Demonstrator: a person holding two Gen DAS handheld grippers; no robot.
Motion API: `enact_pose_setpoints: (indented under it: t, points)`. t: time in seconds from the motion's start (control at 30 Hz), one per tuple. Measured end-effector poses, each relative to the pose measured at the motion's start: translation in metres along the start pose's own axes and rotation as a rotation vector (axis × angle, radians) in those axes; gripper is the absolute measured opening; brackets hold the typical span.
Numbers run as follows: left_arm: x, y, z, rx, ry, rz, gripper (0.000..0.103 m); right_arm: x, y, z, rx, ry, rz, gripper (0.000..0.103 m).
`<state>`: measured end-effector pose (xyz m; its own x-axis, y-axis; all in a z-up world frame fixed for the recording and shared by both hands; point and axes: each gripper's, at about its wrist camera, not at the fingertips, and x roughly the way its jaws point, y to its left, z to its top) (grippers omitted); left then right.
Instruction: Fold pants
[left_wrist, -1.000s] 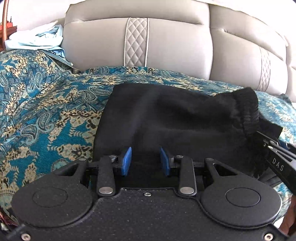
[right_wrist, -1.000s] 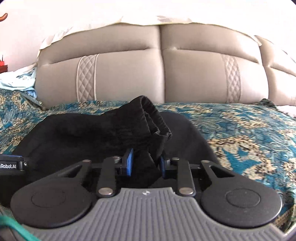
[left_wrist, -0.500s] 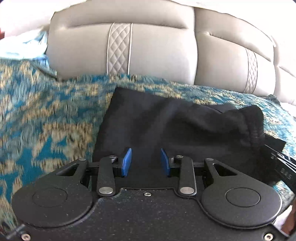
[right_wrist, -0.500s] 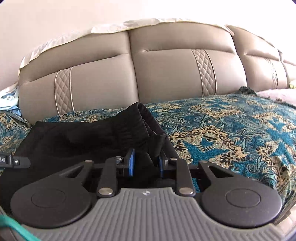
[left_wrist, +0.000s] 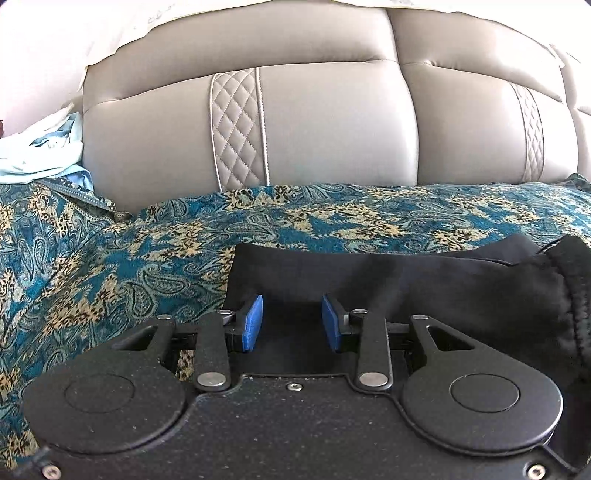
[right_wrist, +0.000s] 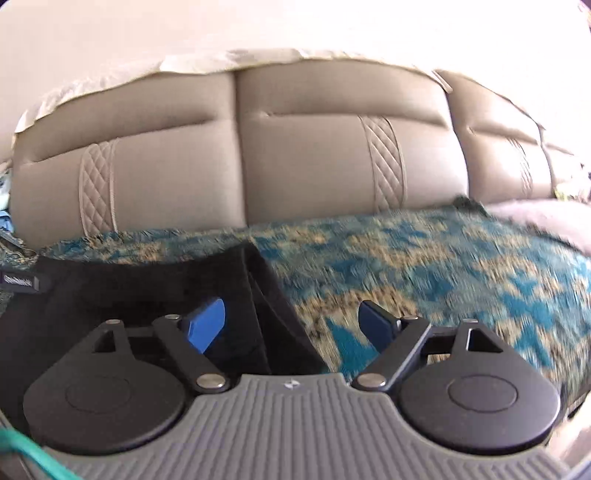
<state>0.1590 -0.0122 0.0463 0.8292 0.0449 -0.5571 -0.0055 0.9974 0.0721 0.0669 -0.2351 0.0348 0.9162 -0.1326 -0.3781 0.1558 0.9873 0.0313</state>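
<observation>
Lying on paisley bedspread (left_wrist: 110, 280) before padded headboard (left_wrist: 325, 125): black pants (left_wrist: 424, 291), folded small. Hovering over near edge, left gripper (left_wrist: 291, 323) parted, clamping nothing. Spreading wide, right gripper (right_wrist: 291, 325) straddling pants' right edge. Handling soft, light, floppy, likely; pinching doubled waistband (left_wrist: 576, 291) probably best.

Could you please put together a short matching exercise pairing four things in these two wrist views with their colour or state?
1. black pants
2. bedspread
3. headboard
4. right gripper

a. beige, with quilted strips
b. teal and gold paisley
c. open wide
d. lying on the bed

Pairs: 1-d, 2-b, 3-a, 4-c
</observation>
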Motion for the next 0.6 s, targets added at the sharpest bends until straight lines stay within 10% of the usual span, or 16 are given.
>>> enact_pose_setpoints:
  t: [0.3,0.6]
  points:
    - [0.013,-0.002,0.001,0.008,-0.005,0.007,0.036,0.034,0.028,0.023,-0.174,0.055,0.243,0.044]
    - [0.018,-0.002,0.001,0.011,-0.003,0.007,0.037,0.066,0.025,0.028,-0.165,0.101,0.202,0.039]
